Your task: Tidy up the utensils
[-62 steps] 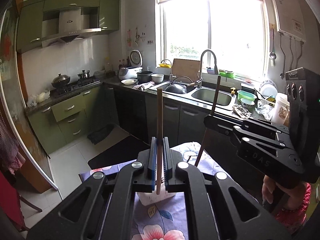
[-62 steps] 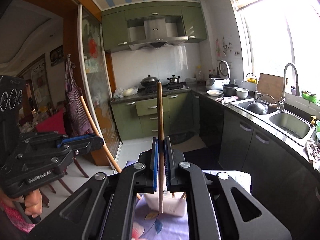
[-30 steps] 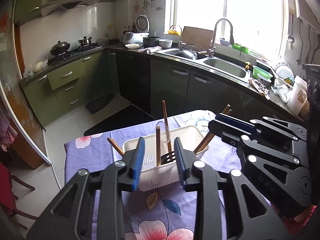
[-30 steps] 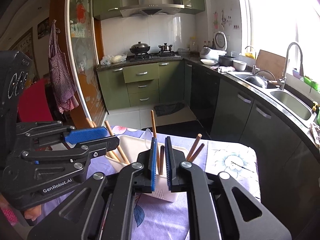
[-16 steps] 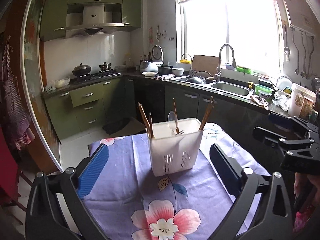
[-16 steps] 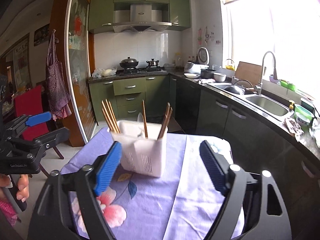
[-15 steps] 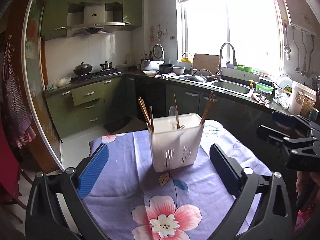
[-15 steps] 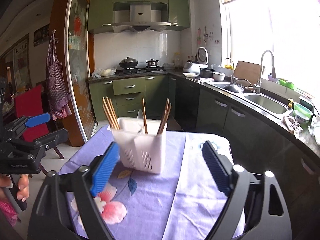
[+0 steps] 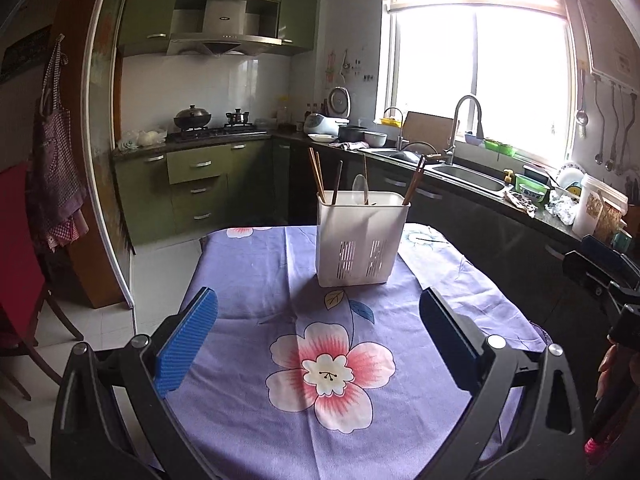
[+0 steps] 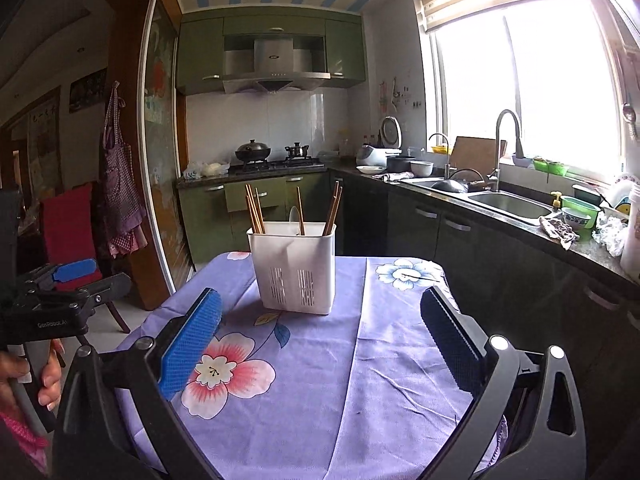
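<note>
Left tool [image 9: 318,312] and right tool [image 10: 320,312] both spread wide, empty; wooden chopsticks [image 9: 318,176] upright in white slotted plastic caddy [image 9: 362,240] on purple floral tabletop [image 9: 248,272].

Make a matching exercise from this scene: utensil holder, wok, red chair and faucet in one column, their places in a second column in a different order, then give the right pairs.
Things:
1. utensil holder
2. wok
3. red chair
4. faucet

Places:
A. on the stove, under the range hood
B. at the sink, below the window
C. on the floral tablecloth
D. by the hanging apron, left of the table

Pairs: 1-C, 2-A, 3-D, 4-B
</note>
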The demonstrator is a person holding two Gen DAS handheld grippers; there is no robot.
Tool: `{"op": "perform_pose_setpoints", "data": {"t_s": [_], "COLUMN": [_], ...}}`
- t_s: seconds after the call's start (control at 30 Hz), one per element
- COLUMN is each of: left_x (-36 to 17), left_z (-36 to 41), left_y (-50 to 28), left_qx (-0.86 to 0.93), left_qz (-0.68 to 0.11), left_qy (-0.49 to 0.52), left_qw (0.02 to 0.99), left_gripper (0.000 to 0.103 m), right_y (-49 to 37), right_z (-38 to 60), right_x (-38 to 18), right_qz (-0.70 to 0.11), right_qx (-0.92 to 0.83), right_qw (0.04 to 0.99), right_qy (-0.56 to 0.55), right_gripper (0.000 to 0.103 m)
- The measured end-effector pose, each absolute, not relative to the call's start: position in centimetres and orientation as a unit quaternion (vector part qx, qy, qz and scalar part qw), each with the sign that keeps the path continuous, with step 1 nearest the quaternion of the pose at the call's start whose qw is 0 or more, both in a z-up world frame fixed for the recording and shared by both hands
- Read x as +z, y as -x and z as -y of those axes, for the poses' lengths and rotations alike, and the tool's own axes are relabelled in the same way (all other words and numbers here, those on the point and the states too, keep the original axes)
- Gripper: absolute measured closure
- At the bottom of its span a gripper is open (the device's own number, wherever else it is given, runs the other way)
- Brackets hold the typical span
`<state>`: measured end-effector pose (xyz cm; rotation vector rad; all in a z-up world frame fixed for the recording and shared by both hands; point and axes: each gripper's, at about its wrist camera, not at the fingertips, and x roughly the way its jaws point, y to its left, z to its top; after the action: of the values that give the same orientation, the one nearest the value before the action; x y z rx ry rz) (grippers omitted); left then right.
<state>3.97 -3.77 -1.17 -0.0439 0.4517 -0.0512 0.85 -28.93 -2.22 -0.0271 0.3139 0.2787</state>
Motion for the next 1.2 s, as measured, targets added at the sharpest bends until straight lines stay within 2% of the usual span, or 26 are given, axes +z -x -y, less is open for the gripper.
{"op": "perform_pose_setpoints", "data": {"t_s": [0.5, 1.2], "left_x": [-0.4, -1.1], "left_z": [4.0, 3.4], "left_y": [0.8, 0.0], "left_qx": [-0.026, -0.023], "left_qz": [-0.215, -0.228], "left_qy": [0.017, 0.03], "left_qw": [0.976, 0.973], "left_gripper": [0.007, 0.007], "right_y": [3.5, 2.6], "right_z": [29.1, 28.4], "right_x": [-0.9, -1.1], "right_qz": [-0.149, -0.16], "right_qx": [0.144, 0.158], "right_qw": [0.978, 0.974], "right_qy": [0.014, 0.013], "right_gripper": [0.005, 0.005]}}
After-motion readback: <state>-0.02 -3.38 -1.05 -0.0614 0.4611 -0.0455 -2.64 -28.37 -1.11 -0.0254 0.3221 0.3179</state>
